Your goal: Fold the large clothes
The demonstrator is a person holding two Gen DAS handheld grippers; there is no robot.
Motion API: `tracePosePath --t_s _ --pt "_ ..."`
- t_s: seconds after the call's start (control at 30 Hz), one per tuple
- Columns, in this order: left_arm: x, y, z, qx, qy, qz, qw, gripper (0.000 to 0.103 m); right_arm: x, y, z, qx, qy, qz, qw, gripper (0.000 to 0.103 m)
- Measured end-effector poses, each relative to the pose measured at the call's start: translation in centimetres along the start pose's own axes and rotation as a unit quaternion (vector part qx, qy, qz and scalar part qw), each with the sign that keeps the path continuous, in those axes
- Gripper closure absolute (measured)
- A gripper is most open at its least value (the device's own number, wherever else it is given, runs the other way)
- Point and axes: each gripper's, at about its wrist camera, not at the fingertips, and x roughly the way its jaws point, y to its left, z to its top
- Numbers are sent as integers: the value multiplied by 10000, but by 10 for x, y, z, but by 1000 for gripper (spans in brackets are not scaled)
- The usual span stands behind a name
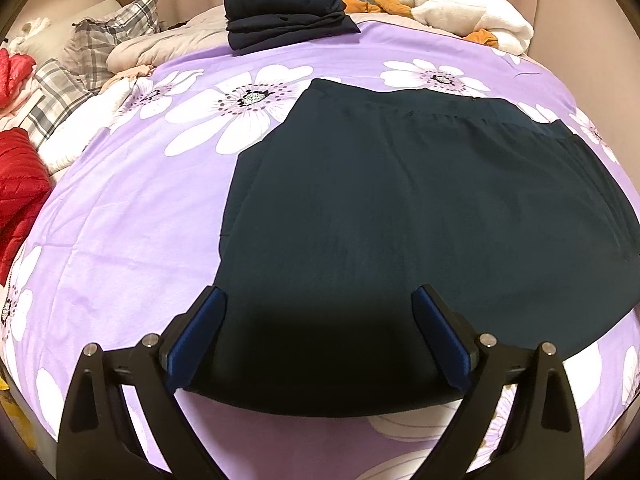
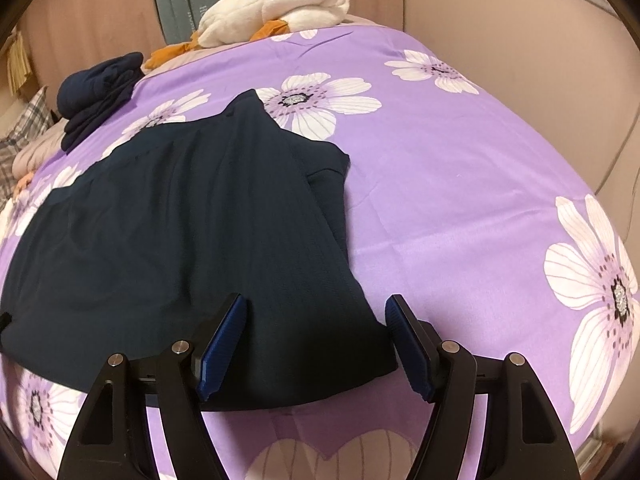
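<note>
Dark navy garment (image 1: 400, 220), possibly a skirt, lying flat on bed (image 1: 160, 220); left tongs (image 1: 320, 296) and right tongs (image 2: 316, 304) hovering released at its near hem. Pinching both corners evenly advised.

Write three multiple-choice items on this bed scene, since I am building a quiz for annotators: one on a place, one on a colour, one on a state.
1. Where is the folded dark navy clothes stack?
A. At the bed's far edge
B. Between the gripper fingers
C. On the floor

2. What colour is the flower-printed bedsheet?
A. Green
B. Purple
C. Grey

3. How do the left gripper and right gripper stand?
A. Both open
B. Both shut
C. One shut

Answers: 1 A, it sits beyond the spread dark flat garment. 2 B, purple with white flowers. 3 A, fingers apart over the garment's near edge.
</note>
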Motion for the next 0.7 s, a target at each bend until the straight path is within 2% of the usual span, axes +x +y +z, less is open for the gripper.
tracePosePath --t_s 0.3,0.43,0.5,0.6,0.7 --pt "-3 9 -5 -61 47 117 9999 6 -3 -3 4 8 -41 -207 9998 33" --pt "-7 19 -6 -119 141 214 9996 6 -20 0 19 -81 -482 -587 9971 33" --pt "-9 23 -8 -134 167 286 9994 7 -30 3 28 -113 -722 -632 9953 33" --pt "-17 27 -8 -233 147 205 9994 8 -42 13 40 -189 -956 -442 9943 33" --pt "-27 19 -4 -234 12 -20 9997 8 -42 30 45 -332 -875 68 9956 33"
